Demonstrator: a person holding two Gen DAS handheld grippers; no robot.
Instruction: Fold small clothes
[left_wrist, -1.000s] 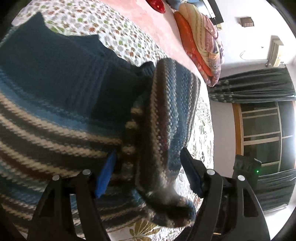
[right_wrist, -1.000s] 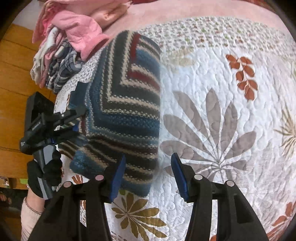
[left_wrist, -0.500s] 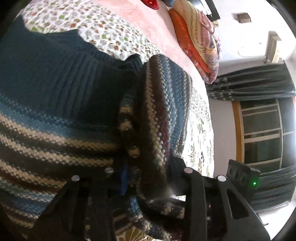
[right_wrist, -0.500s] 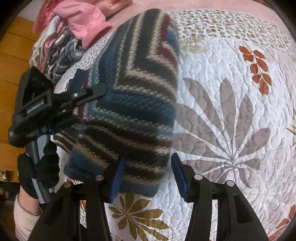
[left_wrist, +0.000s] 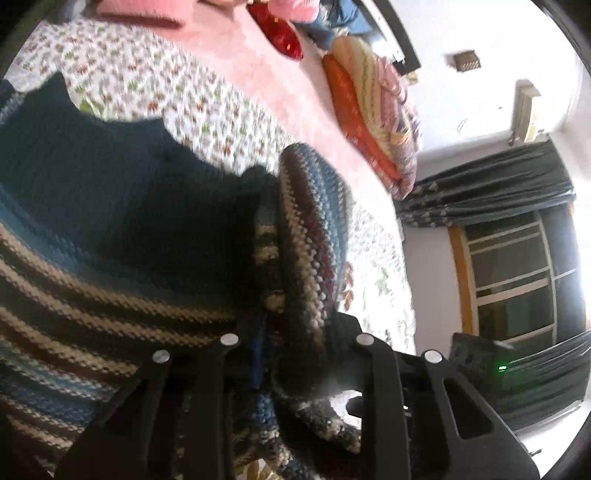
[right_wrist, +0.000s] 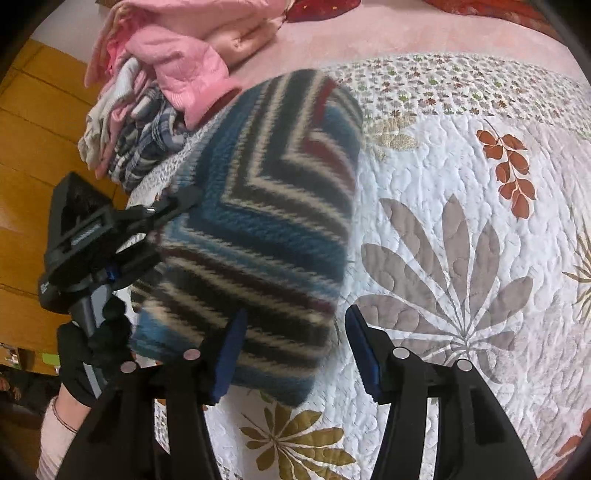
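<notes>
Quilted floral bedspread (right_wrist: 461, 206) lies under everything. A second ago my left gripper (left_wrist: 295, 354) was spread; now it pinches the striped blue-and-cream knitted sweater (right_wrist: 258, 236), lifting its folded edge. My right gripper (right_wrist: 295, 354) hovers spread beside it.
</notes>
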